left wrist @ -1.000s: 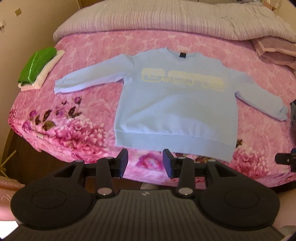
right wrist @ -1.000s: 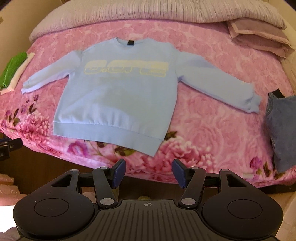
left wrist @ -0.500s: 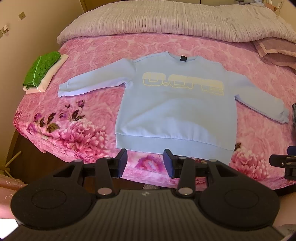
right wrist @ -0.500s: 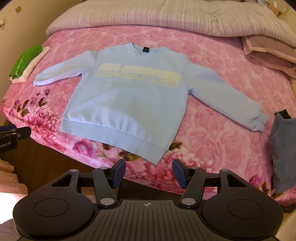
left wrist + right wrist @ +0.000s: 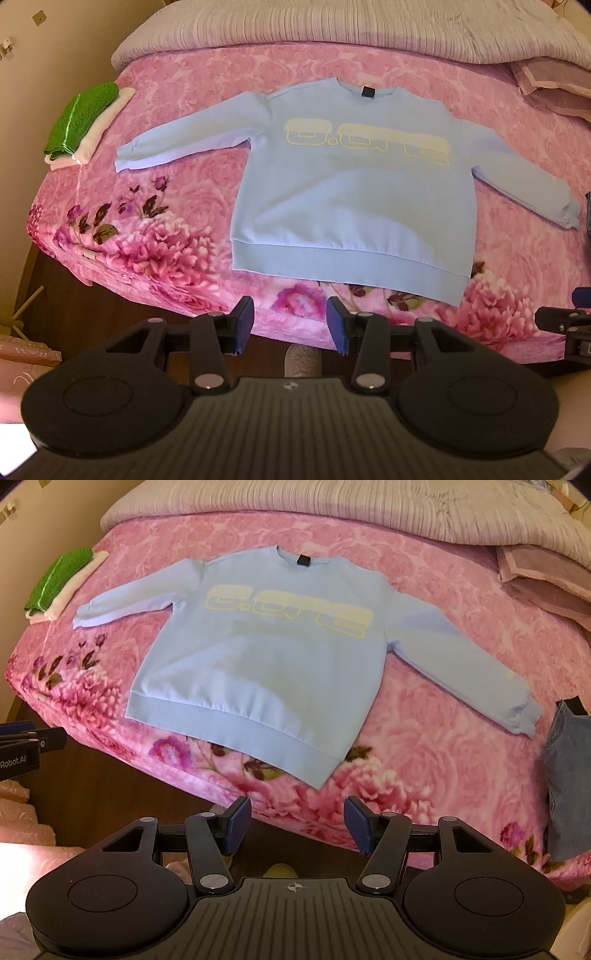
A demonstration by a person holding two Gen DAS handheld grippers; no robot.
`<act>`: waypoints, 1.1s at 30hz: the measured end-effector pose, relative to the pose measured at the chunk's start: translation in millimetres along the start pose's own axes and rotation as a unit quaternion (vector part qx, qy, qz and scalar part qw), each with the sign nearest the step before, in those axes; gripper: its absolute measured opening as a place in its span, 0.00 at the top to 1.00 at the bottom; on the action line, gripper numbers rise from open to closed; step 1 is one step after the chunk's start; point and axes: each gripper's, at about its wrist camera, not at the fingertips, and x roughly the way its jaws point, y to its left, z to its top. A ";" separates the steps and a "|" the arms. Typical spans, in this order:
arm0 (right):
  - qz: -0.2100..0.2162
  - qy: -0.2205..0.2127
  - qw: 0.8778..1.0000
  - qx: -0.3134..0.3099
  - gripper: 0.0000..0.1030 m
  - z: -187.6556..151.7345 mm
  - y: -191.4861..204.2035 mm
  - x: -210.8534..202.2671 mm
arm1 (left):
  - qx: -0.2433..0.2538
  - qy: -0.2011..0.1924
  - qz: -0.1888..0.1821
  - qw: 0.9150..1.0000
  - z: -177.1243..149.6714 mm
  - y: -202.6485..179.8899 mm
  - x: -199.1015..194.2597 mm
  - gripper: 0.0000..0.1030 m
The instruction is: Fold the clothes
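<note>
We see the light blue sweatshirt [image 5: 351, 206] spread flat and face up on the pink floral bedspread [image 5: 177, 206], both sleeves stretched out to the sides and its hem toward the near edge of the bed. Beyond the cuff of one sleeve, toward the bed's corner, sits a small folded stack [image 5: 86, 123], green on top of something pale. Past the opposite cuff lies a piece of blue denim [image 5: 567, 786], cut off by the frame, so we cannot say whether it is folded. By our reading, the stack is finished work, the sweatshirt shows no fold at all, and the denim may also be waiting. Our left gripper [image 5: 290, 326] hangs just short of the sweatshirt's hem, off the bed's edge, its fingers parted and holding nothing. Our right gripper [image 5: 297, 825] hovers likewise near the hem's other corner, spread a little wider, also empty. Neither touches the cloth.
</note>
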 end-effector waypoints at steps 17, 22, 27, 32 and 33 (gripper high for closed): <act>0.008 -0.029 0.999 0.009 0.42 38.4 -6.3 8.3 | -0.025 -0.014 -0.001 1.000 36.7 17.1 18.7 0.60; 0.024 -0.086 0.993 0.084 0.42 66.5 -34.7 8.2 | -0.076 -0.017 -0.030 0.996 62.6 49.0 43.0 0.60; 0.024 -0.137 0.977 0.160 0.42 101.5 -59.6 14.6 | -0.143 -0.016 -0.062 0.988 96.7 94.1 83.2 0.60; 0.003 -0.117 0.967 0.227 0.42 144.1 -67.2 43.5 | -0.226 -0.010 -0.092 0.970 137.5 142.8 137.1 0.60; 0.000 -0.105 0.966 0.236 0.42 153.4 -66.2 52.9 | -0.242 -0.009 -0.096 0.965 145.9 151.9 149.8 0.60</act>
